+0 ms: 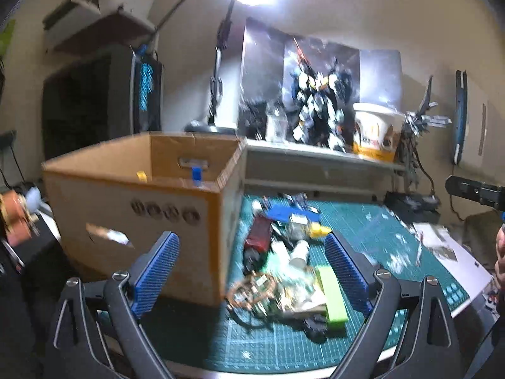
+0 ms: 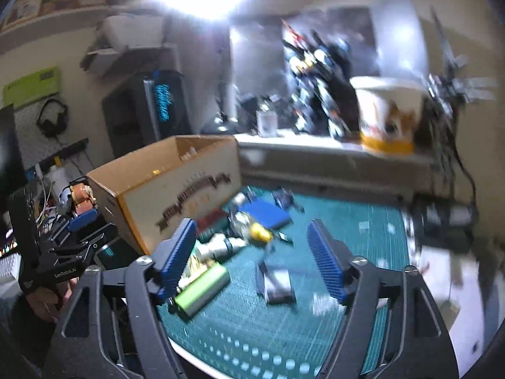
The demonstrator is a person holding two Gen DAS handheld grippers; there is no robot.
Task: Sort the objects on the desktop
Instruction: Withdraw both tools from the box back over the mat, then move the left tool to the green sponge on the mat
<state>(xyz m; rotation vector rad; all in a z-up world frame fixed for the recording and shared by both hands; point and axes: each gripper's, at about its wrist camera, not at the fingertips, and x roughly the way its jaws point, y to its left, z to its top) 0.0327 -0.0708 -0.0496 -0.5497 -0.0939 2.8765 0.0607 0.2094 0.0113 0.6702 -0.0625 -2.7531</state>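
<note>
Both the left tongs point(image 1: 252, 262) and right tongs point(image 2: 252, 259) are held apart and empty above the clutter pile point(image 1: 284, 262) on the bench beside the cardboard box point(image 1: 142, 195), so an item must next be chosen and gripped.

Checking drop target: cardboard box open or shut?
Open. The cardboard box has no lid; its inner walls show from above in both views.

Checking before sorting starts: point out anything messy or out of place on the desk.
Small items lie heaped on the green cutting mat beside the cardboard box, including a green block and blue flat piece. Blur hides finer detail.
</note>
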